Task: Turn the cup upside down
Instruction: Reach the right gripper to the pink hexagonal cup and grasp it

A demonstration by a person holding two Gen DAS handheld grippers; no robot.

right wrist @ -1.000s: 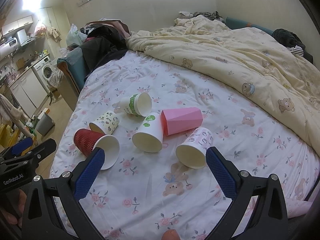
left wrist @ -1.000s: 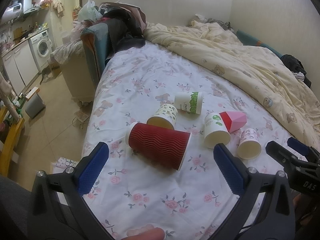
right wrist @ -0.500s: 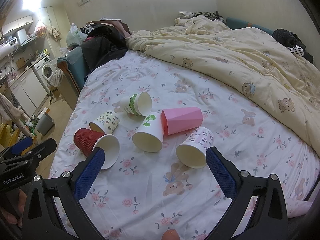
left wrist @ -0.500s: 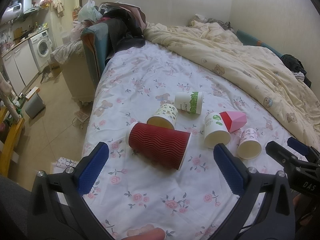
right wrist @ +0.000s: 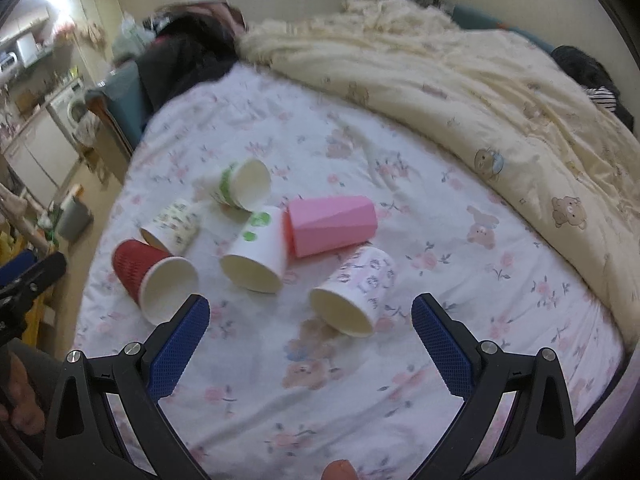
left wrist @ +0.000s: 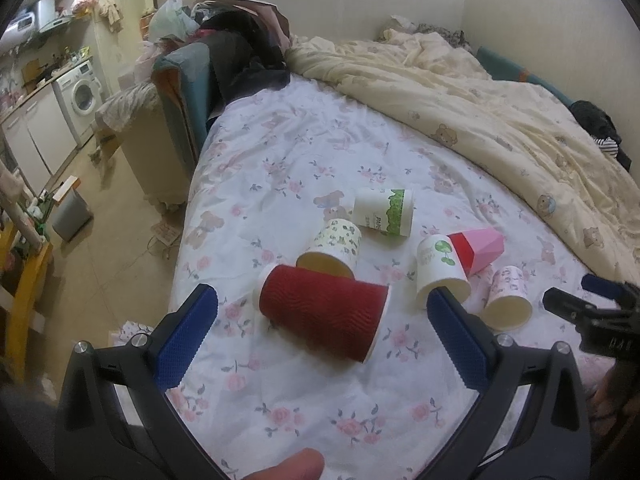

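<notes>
1. Your left gripper [left wrist: 320,336] hangs over the floral bedsheet [left wrist: 280,168] with its blue-padded jaws spread wide, holding nothing.
2. The red ribbed paper cup [left wrist: 324,316] lies on its side between those jaws, its long axis running across your view, its mouth towards your right.
3. Your right gripper [right wrist: 310,336] is likewise spread and empty.
4. The white paper cup with pink print [right wrist: 354,292] lies on its side just ahead of it, mouth facing you.
5. The pink faceted cup [right wrist: 332,226] touches it behind.
</notes>
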